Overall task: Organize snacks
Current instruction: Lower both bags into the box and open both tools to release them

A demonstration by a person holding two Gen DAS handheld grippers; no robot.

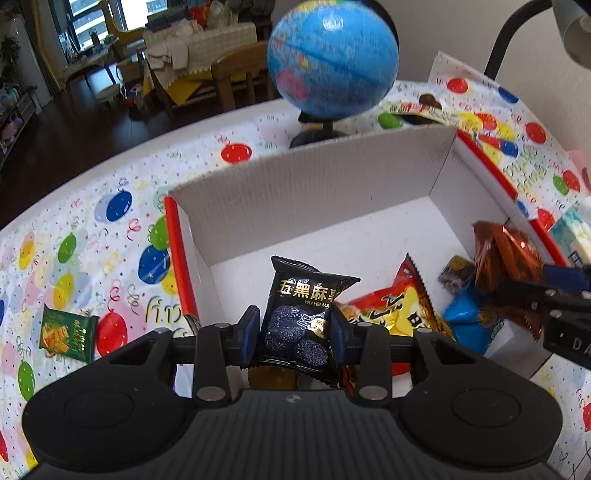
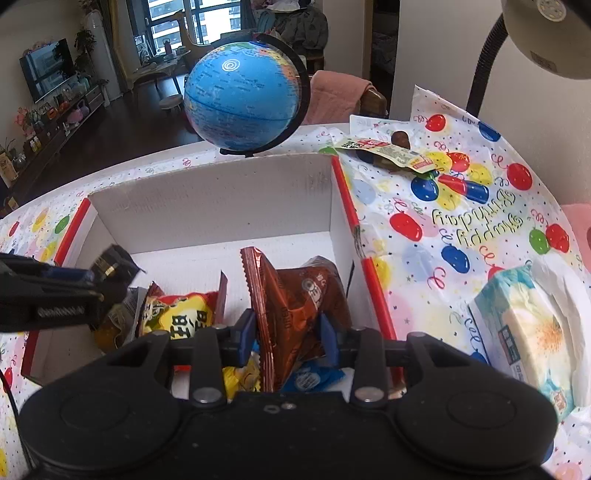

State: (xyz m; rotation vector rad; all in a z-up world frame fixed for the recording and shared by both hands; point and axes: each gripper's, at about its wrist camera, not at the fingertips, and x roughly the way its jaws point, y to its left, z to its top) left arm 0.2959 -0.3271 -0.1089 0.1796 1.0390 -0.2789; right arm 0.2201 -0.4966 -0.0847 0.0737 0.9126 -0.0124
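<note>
A white cardboard box with red edges (image 1: 310, 184) (image 2: 221, 199) stands on the table. My left gripper (image 1: 295, 328) is shut on a black sesame snack packet (image 1: 299, 314) and holds it over the box's near left part. My right gripper (image 2: 288, 332) is shut on a brown snack packet (image 2: 291, 306), also seen in the left wrist view (image 1: 506, 258), over the box's right side. In the box lie a red-yellow packet (image 1: 399, 306) (image 2: 181, 310), a blue packet (image 1: 465, 317) (image 2: 310, 380) and a small dark packet (image 1: 456, 273).
A green snack packet (image 1: 68, 334) lies on the balloon tablecloth left of the box. A long snack packet (image 2: 391, 149) lies behind the box at right. A globe (image 2: 242, 96) stands behind the box. A tissue pack (image 2: 528, 332) lies at right, a lamp (image 2: 546, 33) above.
</note>
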